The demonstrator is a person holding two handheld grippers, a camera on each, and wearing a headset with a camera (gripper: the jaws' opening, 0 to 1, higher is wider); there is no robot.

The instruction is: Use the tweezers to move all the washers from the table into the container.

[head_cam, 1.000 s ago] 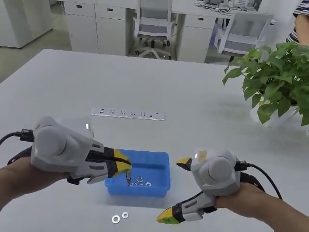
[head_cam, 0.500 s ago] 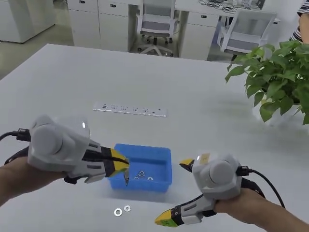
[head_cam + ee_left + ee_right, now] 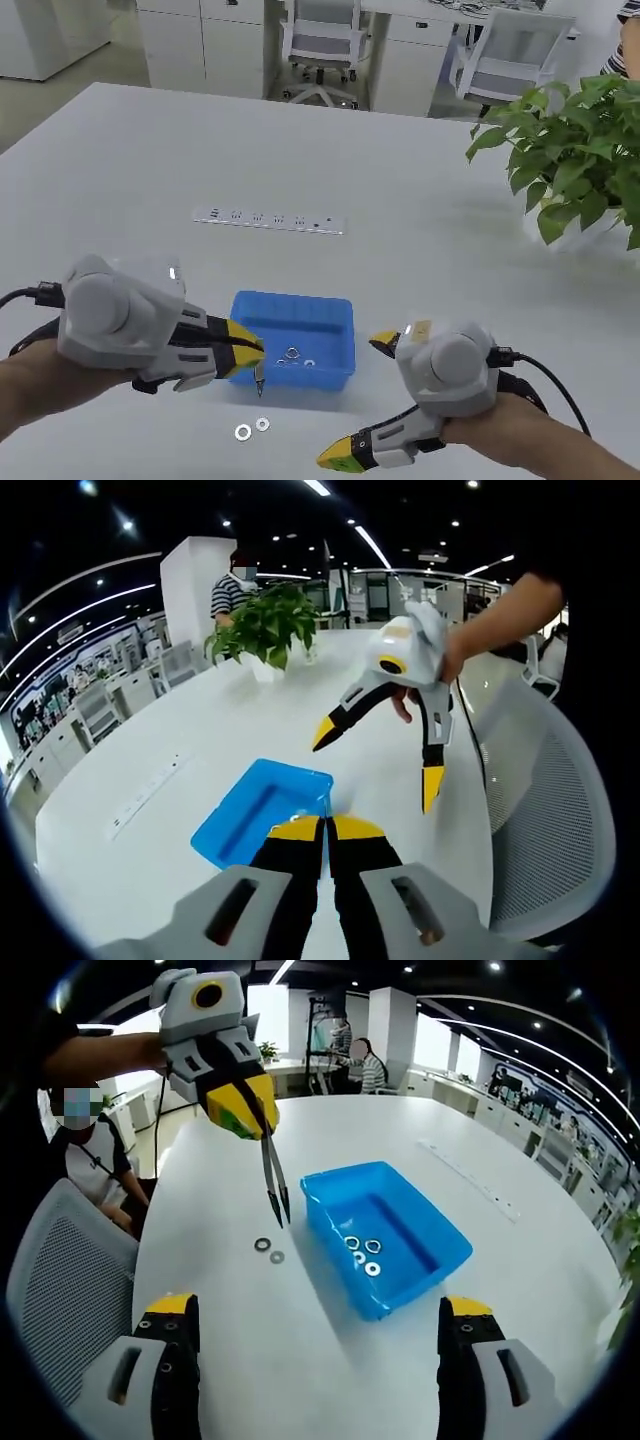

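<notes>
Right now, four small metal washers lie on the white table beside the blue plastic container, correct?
No, two small metal washers lie on the white table beside the blue plastic container; the right gripper view shows it.

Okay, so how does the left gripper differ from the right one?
The left gripper is shut on the tweezers; the right gripper is wide open and empty. The left one aims its tweezers down near two washers by the blue container; the right one hangs off to the side. Both have yellow-tipped jaws.

Washers (image 3: 292,352) in container (image 3: 322,318) — loose washers (image 3: 242,432) on table (image 3: 400,200), before it.
</notes>
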